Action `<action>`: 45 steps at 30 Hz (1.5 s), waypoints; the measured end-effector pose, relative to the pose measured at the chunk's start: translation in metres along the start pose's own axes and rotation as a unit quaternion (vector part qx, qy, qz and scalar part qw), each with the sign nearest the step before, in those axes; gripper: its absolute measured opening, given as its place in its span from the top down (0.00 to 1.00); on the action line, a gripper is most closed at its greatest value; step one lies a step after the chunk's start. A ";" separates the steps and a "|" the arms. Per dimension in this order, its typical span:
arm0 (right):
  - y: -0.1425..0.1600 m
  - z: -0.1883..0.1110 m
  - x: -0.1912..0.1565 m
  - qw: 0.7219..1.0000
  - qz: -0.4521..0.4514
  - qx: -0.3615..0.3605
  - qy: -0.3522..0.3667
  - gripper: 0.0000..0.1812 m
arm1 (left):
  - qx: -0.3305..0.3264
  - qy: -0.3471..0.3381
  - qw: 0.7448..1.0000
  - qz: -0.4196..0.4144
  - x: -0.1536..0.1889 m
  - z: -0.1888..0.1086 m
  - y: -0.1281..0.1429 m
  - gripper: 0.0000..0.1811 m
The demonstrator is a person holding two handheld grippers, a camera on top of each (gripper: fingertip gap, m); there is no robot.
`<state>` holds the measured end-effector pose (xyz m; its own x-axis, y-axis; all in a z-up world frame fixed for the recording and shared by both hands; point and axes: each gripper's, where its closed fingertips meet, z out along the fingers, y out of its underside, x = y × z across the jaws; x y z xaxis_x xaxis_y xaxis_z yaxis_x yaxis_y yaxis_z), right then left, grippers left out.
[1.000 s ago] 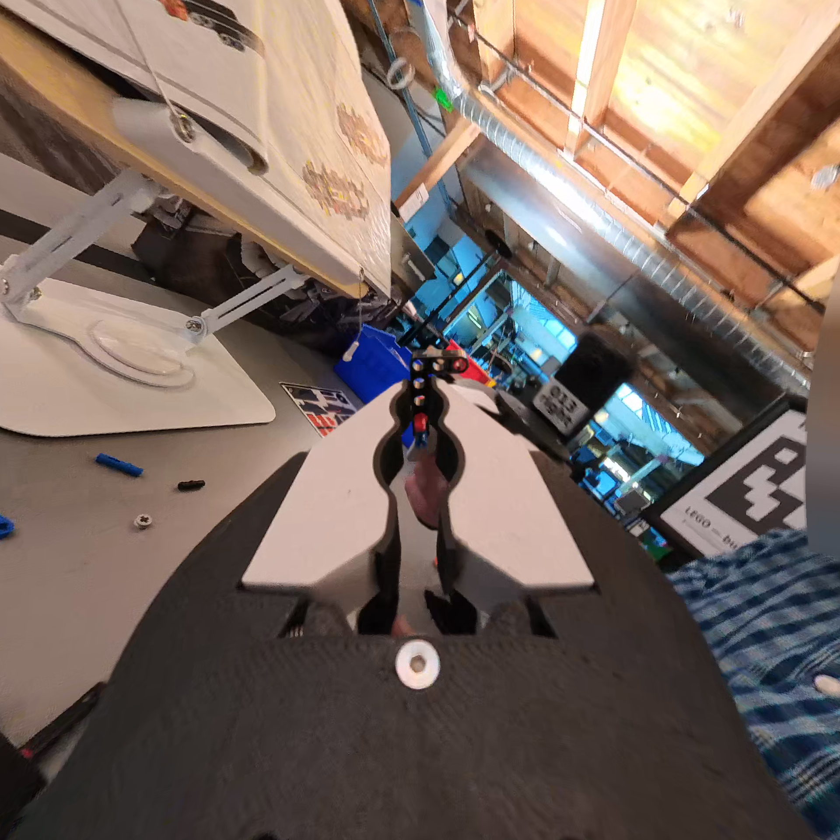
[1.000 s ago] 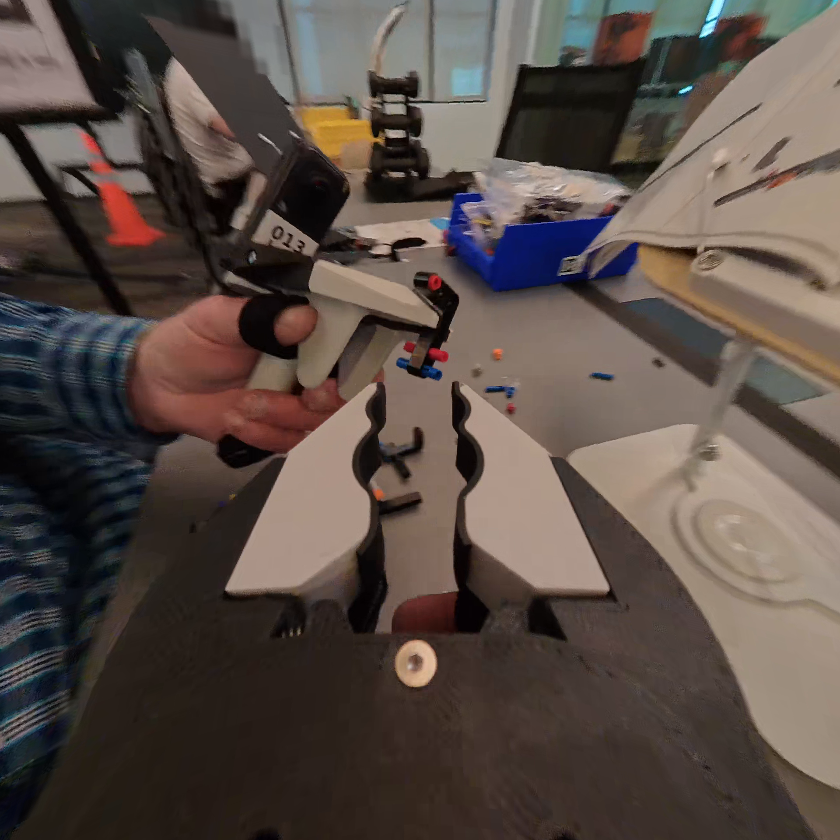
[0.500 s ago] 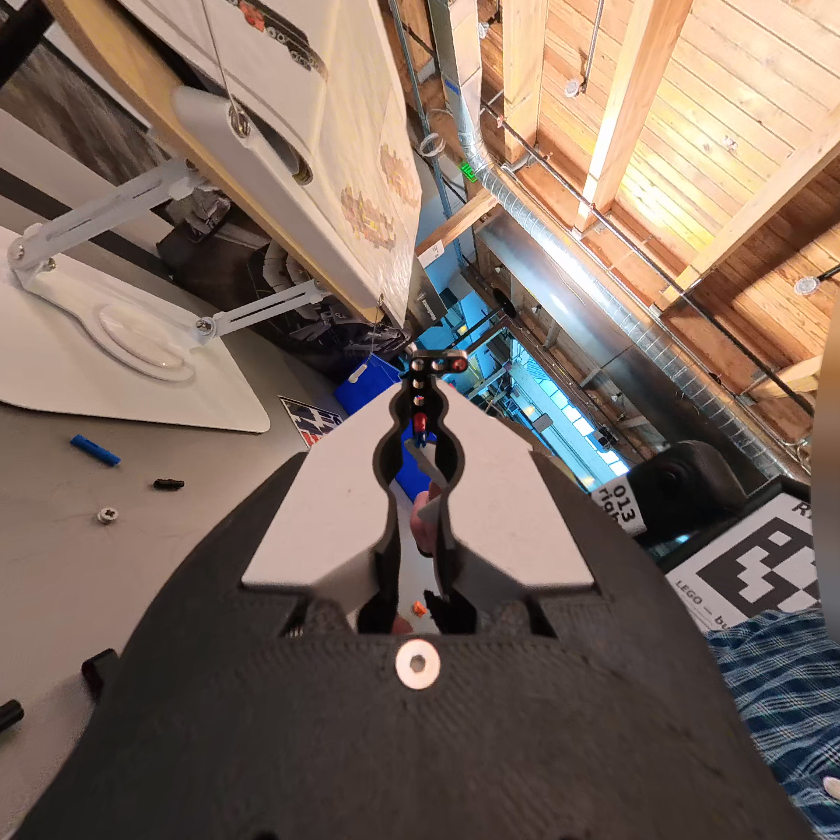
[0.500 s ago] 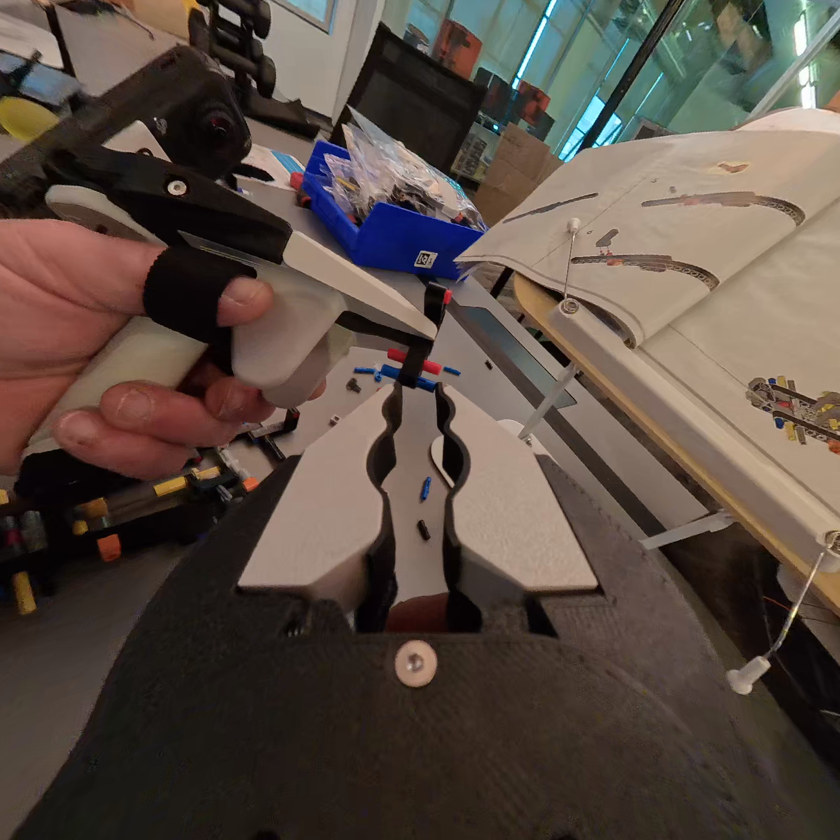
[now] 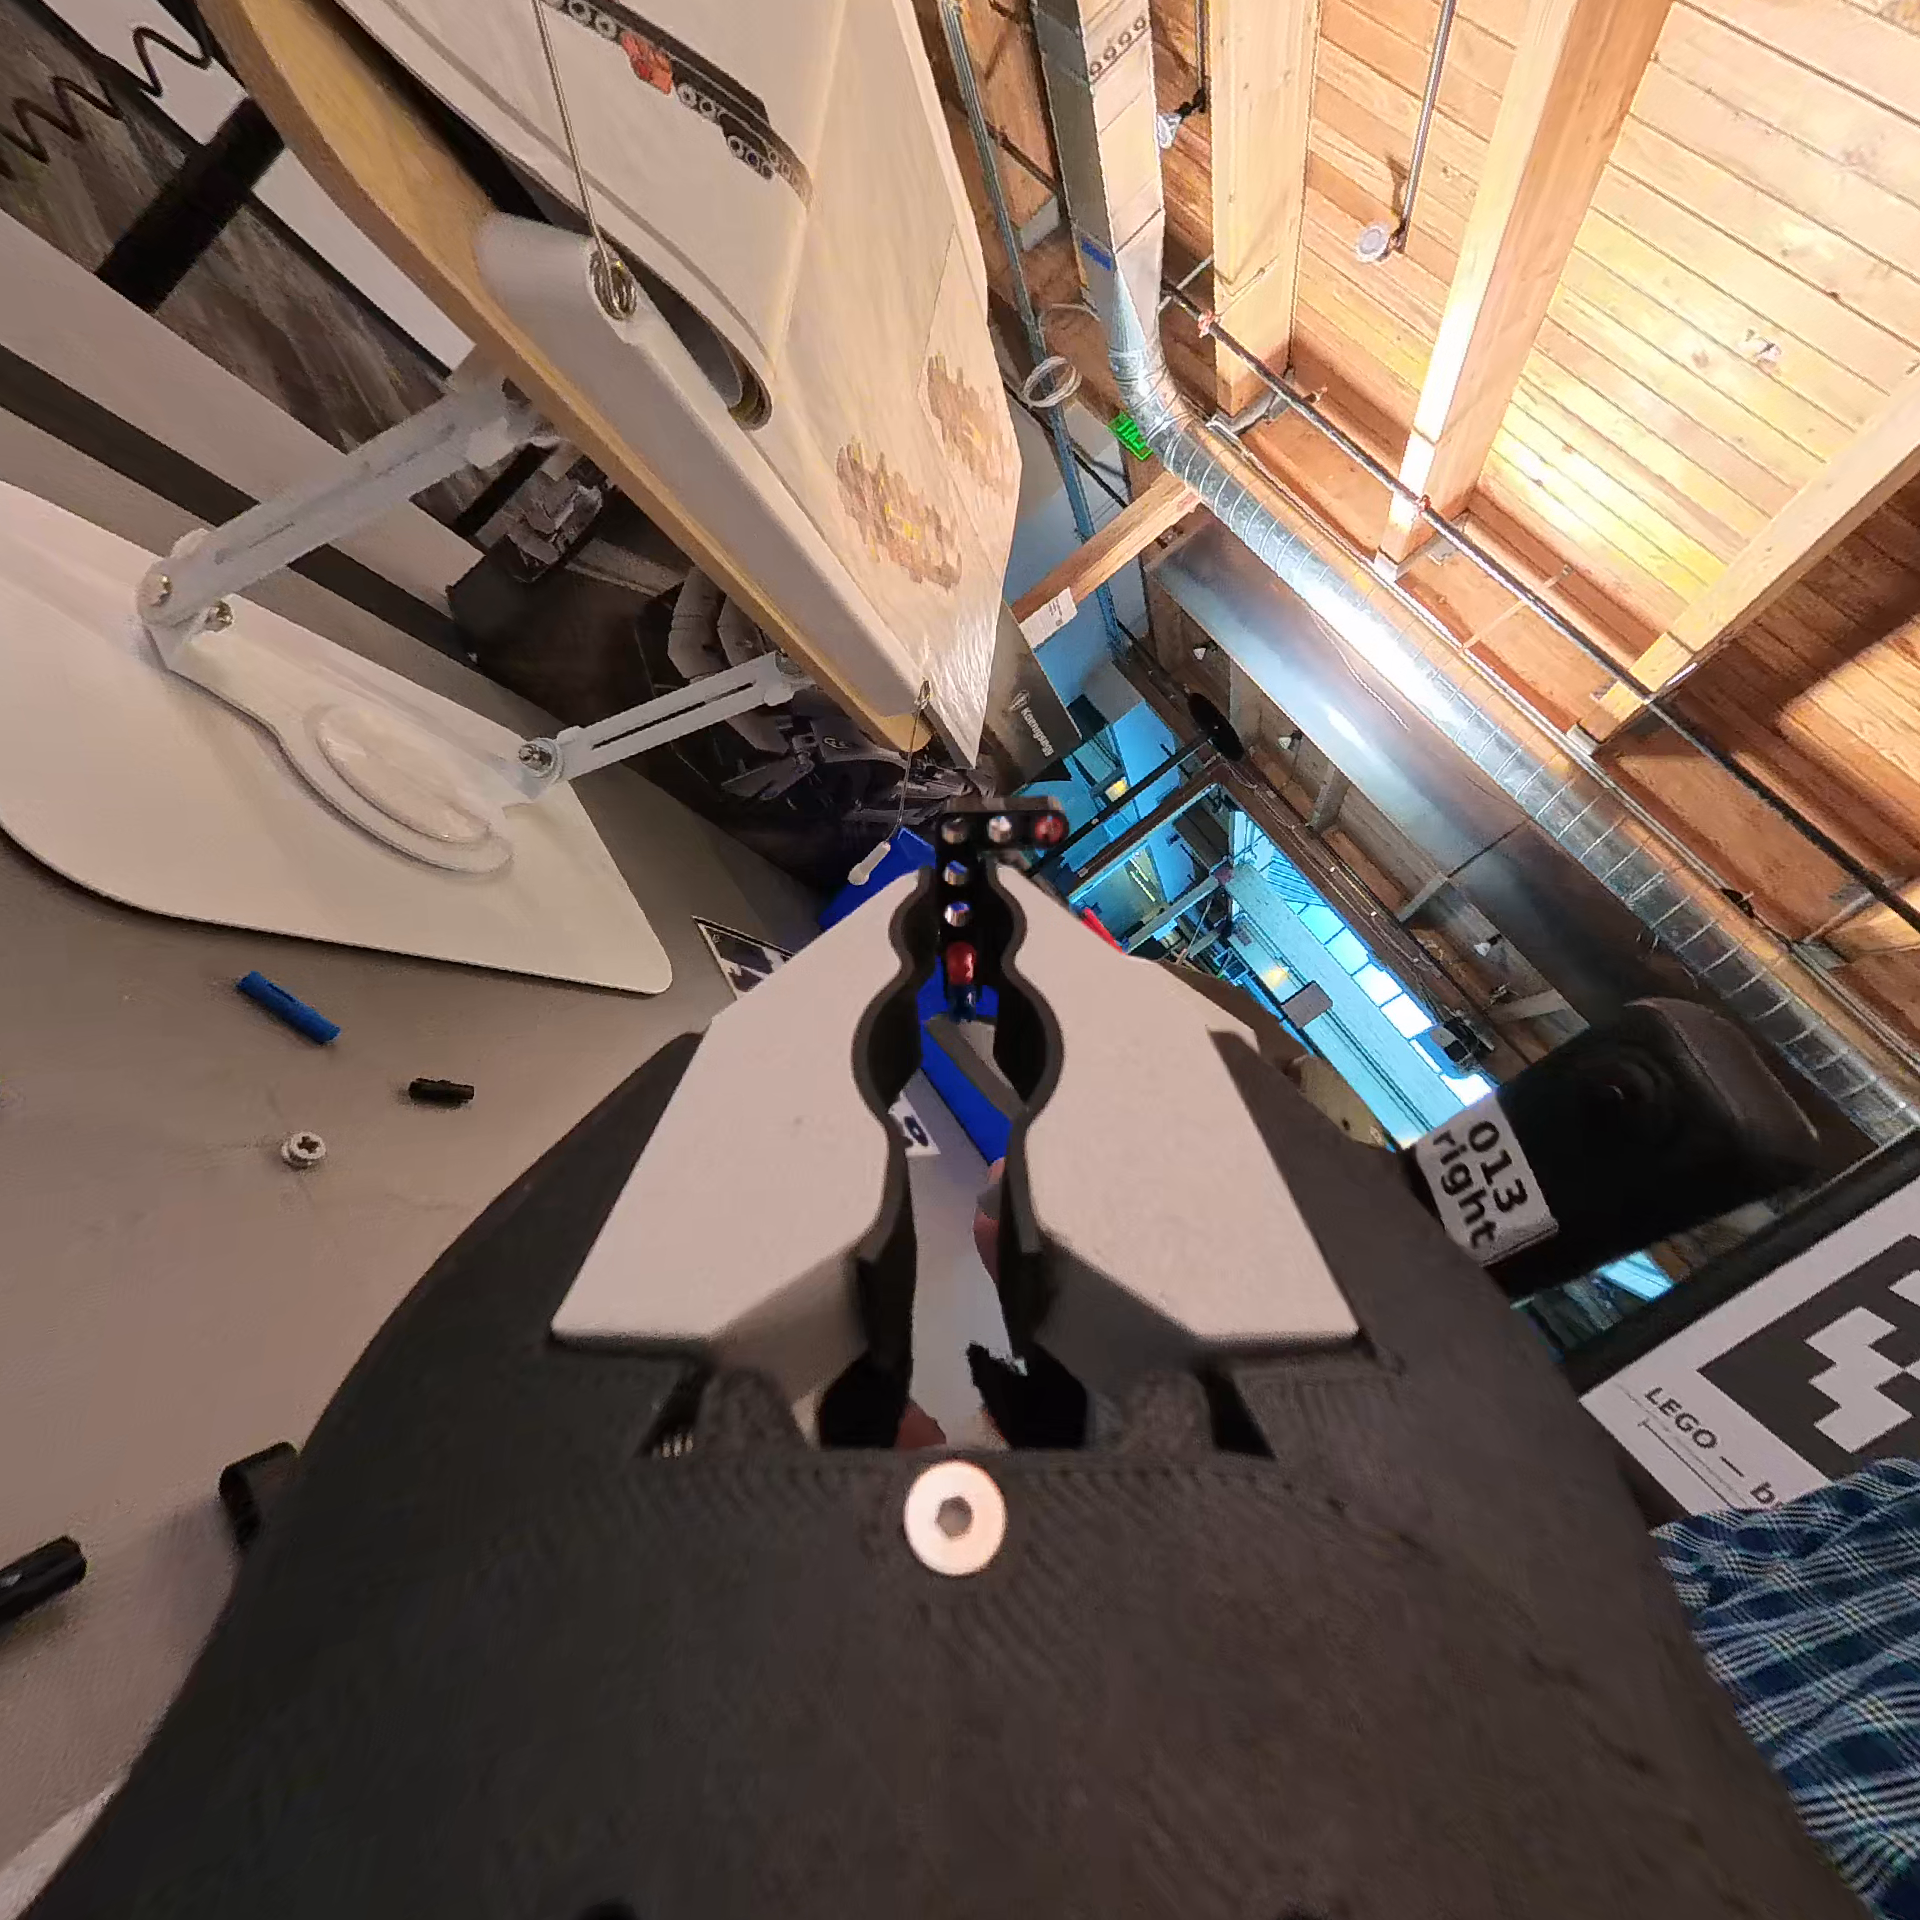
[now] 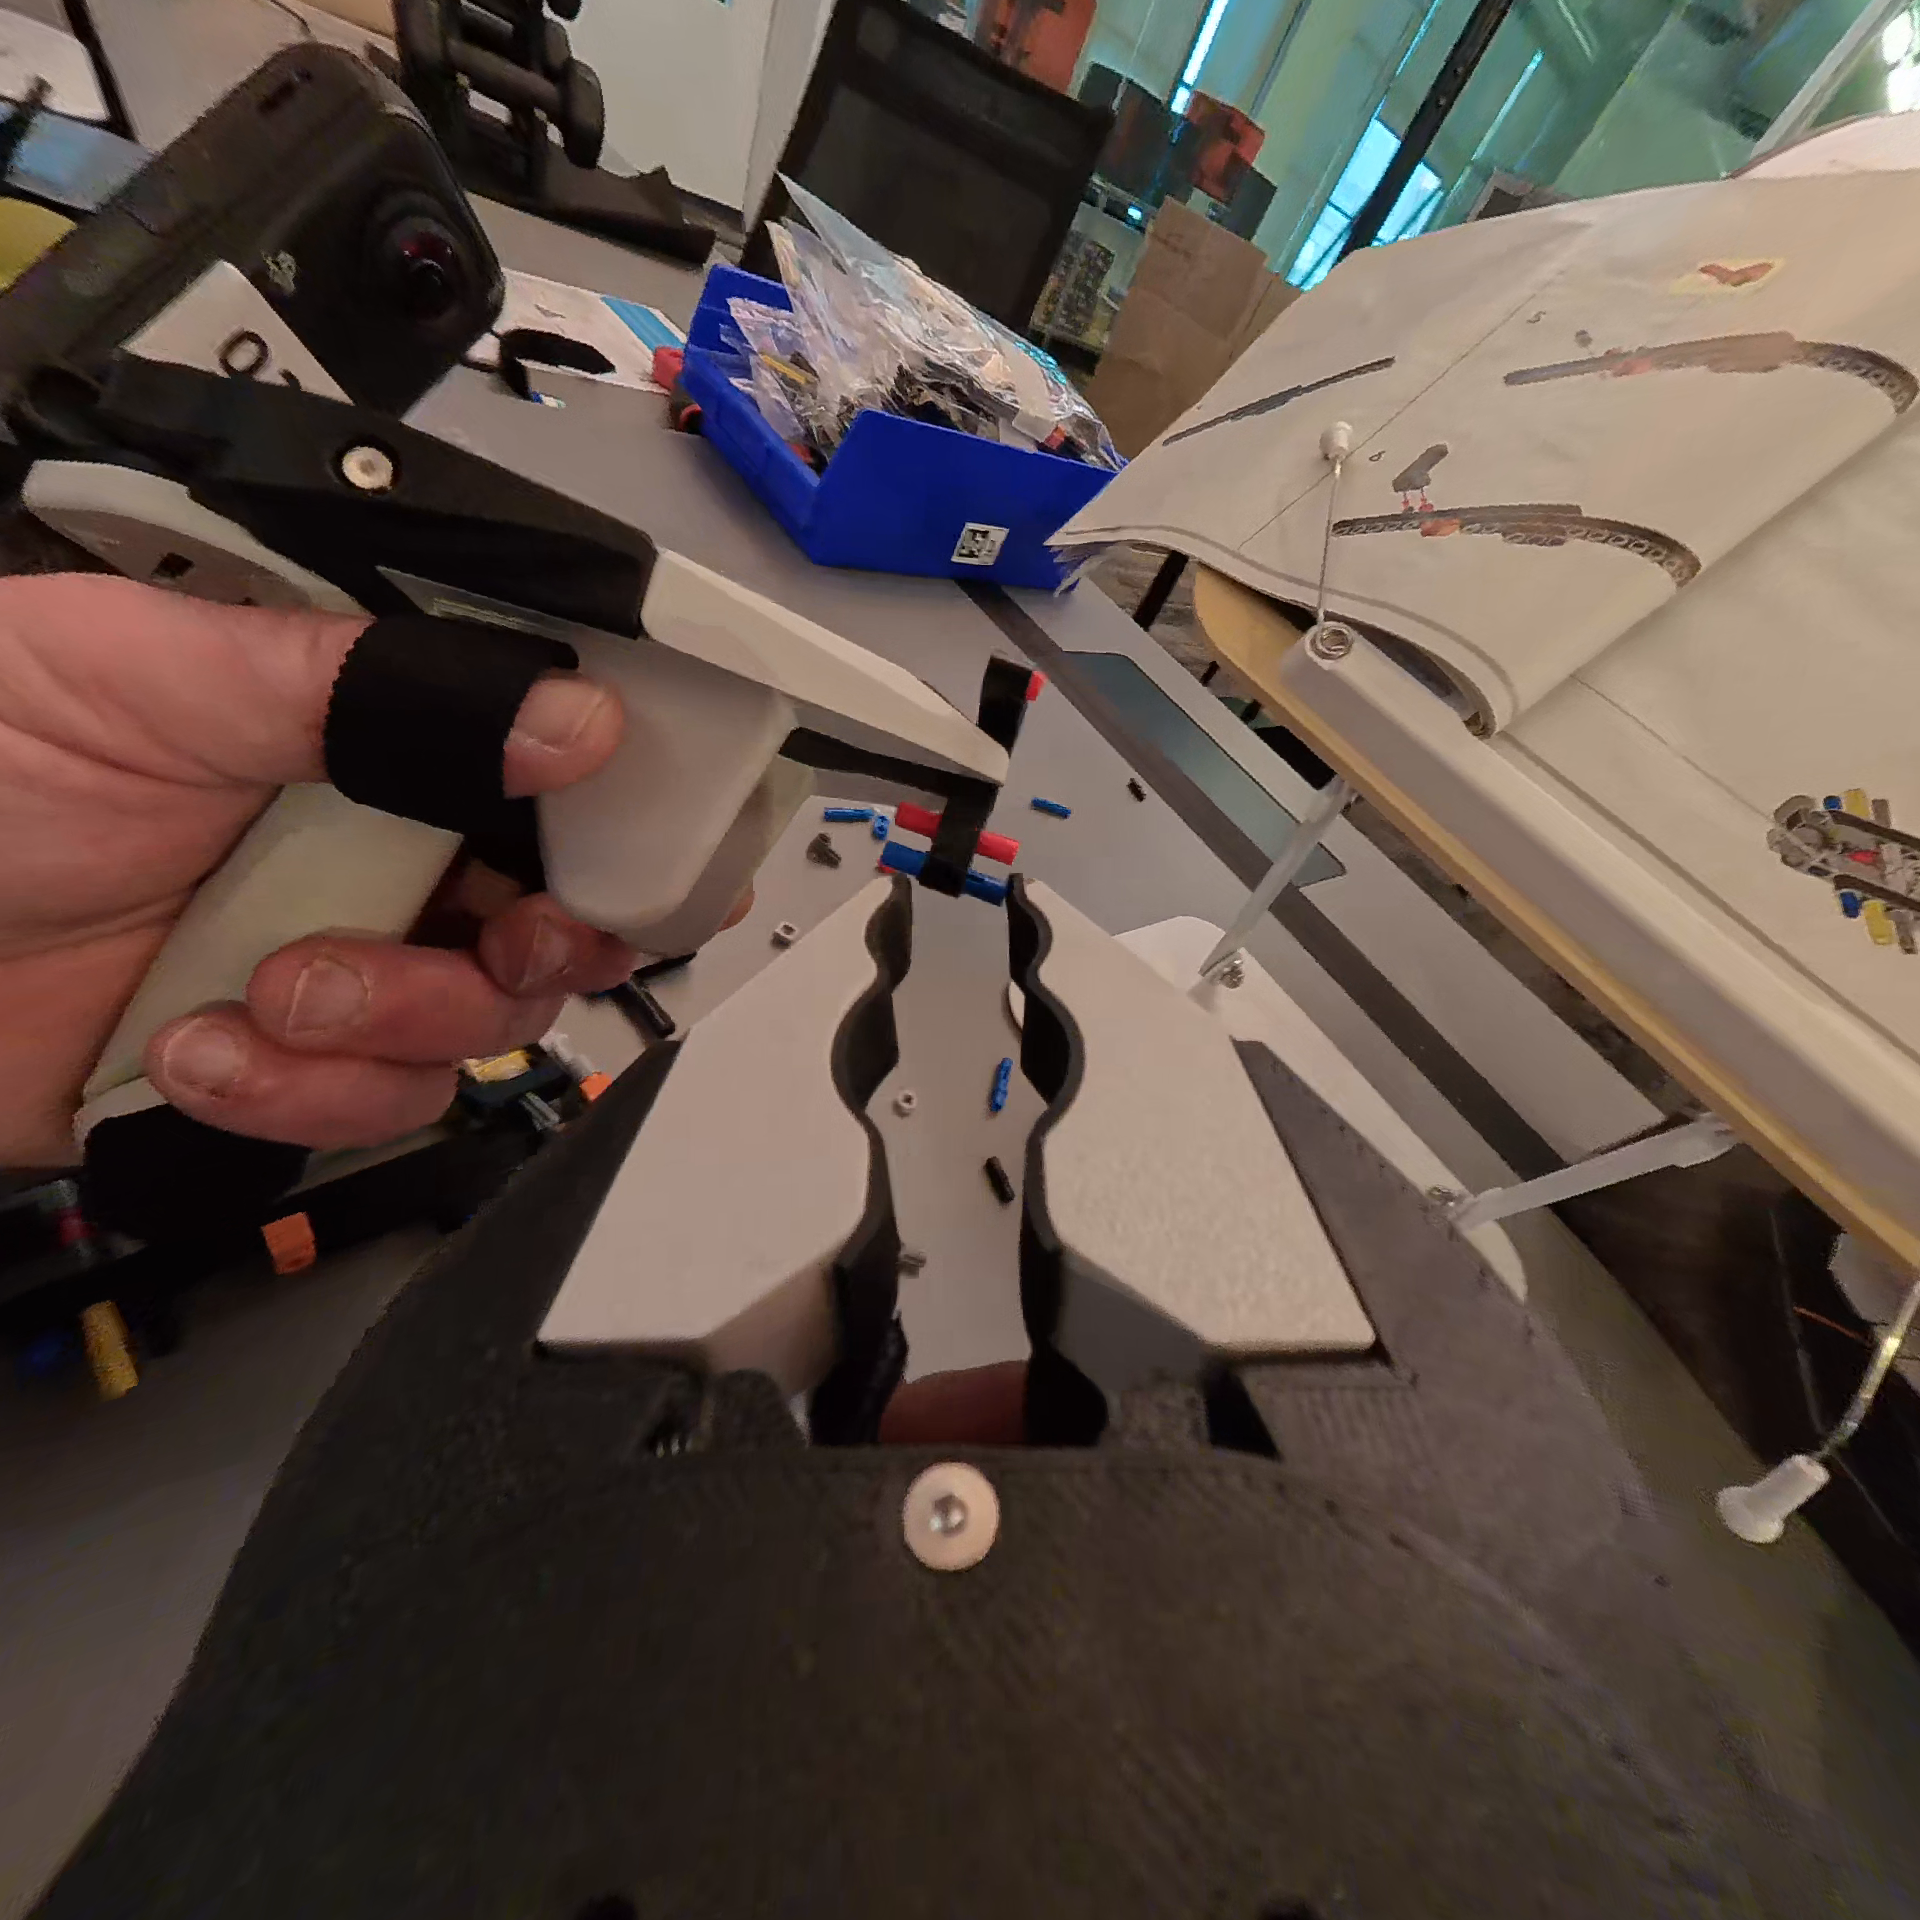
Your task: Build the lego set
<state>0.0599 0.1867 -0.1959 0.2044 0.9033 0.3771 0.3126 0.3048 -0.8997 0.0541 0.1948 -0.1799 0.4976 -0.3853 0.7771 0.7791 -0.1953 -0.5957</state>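
Two grippers, left gripper [image 5: 958, 914] tilted upward clamping black lego beam [image 5: 971, 862], right gripper [image 6: 958, 894] parted beneath.

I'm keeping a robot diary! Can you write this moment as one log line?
left gripper: shut on black lego beam | right gripper: open, just below beam | loose pins on table
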 end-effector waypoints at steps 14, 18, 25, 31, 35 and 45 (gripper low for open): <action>-0.003 -0.008 0.001 0.993 0.104 0.018 -0.060 0.92 | -0.009 -0.009 0.999 0.050 0.004 0.002 0.004 0.97; 0.002 -0.007 -0.001 0.993 0.099 0.003 -0.059 0.92 | -0.015 -0.018 0.998 0.054 0.000 0.001 0.008 0.97; 0.014 -0.006 -0.006 0.990 0.120 -0.006 -0.071 0.93 | -0.023 -0.028 0.998 0.046 -0.008 0.000 0.018 0.97; 0.026 -0.009 -0.009 0.987 0.135 -0.010 -0.087 0.93 | -0.033 -0.031 0.999 0.020 -0.014 0.001 0.029 0.97; 0.027 -0.016 -0.006 0.983 0.157 0.003 -0.096 0.93 | -0.041 -0.023 0.999 0.004 -0.010 0.005 0.034 0.97; 0.016 -0.024 0.003 0.981 0.167 0.034 -0.091 0.96 | -0.049 -0.010 0.999 -0.001 0.003 0.016 0.030 0.96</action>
<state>0.0884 0.1873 -0.2041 0.1132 0.9934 0.0185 0.1924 -0.0036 -0.9813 0.0854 0.2022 -0.1923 0.5040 -0.3662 0.7823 0.7404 -0.2832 -0.6096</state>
